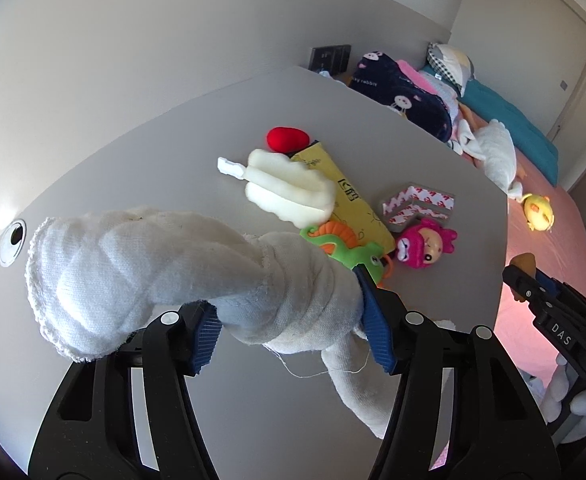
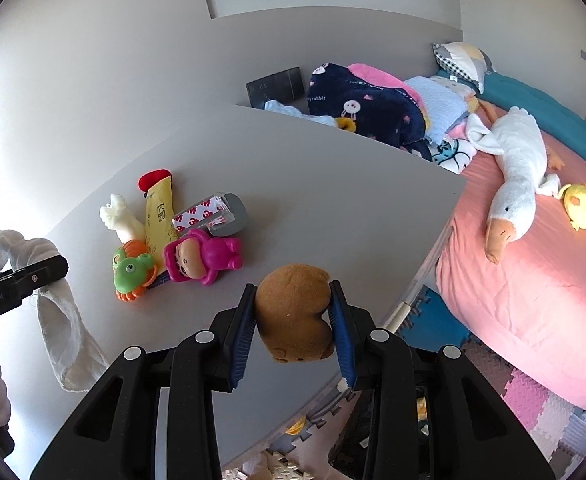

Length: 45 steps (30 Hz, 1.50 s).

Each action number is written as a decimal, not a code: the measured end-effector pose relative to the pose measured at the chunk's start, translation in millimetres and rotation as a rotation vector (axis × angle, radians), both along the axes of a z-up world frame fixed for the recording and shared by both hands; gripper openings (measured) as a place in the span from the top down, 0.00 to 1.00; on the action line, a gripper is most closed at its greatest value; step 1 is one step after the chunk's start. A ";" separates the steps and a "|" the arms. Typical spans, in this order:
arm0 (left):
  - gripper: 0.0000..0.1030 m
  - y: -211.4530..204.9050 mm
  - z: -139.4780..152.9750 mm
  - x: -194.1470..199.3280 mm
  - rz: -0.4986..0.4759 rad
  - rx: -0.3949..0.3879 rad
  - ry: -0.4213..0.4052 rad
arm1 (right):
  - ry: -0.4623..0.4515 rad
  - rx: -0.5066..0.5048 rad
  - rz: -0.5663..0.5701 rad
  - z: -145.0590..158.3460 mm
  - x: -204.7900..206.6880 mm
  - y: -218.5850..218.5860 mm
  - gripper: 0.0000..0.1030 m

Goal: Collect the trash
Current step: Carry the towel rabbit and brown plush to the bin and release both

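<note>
**Both tools loaded above the counter**

The left tool (image 1: 289, 320) is clamped on a twisted white cloth (image 1: 165, 264), its blue pads pressed into the bunched middle while one thick end sticks up and a thinner tail hangs below. The right tool (image 2: 293, 320) grips a small brown plush toy (image 2: 295, 312), the pads sunk slightly into its sides. Both things appear to hang clear of the grey counter (image 2: 333, 200), not resting on it.

The cloth looks light, limp and easy to compress; held at the middle it seems secure, though the dangling tail could drag across or snag on whatever lies under it. The plush looks soft and light too, springy under pressure, so a grip across its widest part, as here, should keep it from squirting out.

A cluster is left on the counter: a green frog toy (image 2: 131, 270), a pink doll (image 2: 199, 258), a yellow packet (image 2: 159, 208), a cream plastic piece (image 2: 119, 218) and a red-and-white printed box (image 2: 203, 216). Which of these counts as trash I cannot tell.
</note>
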<state>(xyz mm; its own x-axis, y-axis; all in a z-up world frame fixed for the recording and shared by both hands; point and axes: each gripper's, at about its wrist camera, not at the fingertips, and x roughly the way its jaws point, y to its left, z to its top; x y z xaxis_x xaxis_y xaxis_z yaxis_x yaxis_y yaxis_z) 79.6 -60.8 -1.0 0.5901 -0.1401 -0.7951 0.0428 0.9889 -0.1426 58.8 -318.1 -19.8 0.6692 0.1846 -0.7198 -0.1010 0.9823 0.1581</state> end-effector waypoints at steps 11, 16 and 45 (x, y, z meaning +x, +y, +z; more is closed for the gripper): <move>0.42 -64.0 9.5 -20.1 -0.139 0.025 -0.007 | -0.023 0.021 -0.065 10.2 -44.4 -46.2 0.64; 0.42 -101.3 12.0 -27.3 -0.226 0.021 -0.011 | -0.027 0.025 -0.122 11.7 -64.4 -74.5 0.64; 0.42 -282.4 -2.4 -66.3 -0.651 0.037 0.015 | -0.026 0.000 -0.417 11.1 -144.4 -210.3 0.64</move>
<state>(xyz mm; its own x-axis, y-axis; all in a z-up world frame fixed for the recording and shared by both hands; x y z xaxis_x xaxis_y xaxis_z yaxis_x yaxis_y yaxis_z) 13.2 -343.2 -3.4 0.3828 -0.4381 -0.8134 0.6332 0.7655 -0.1143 -85.6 -528.4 -8.7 0.7048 -0.1061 -0.7014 0.3015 0.9398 0.1609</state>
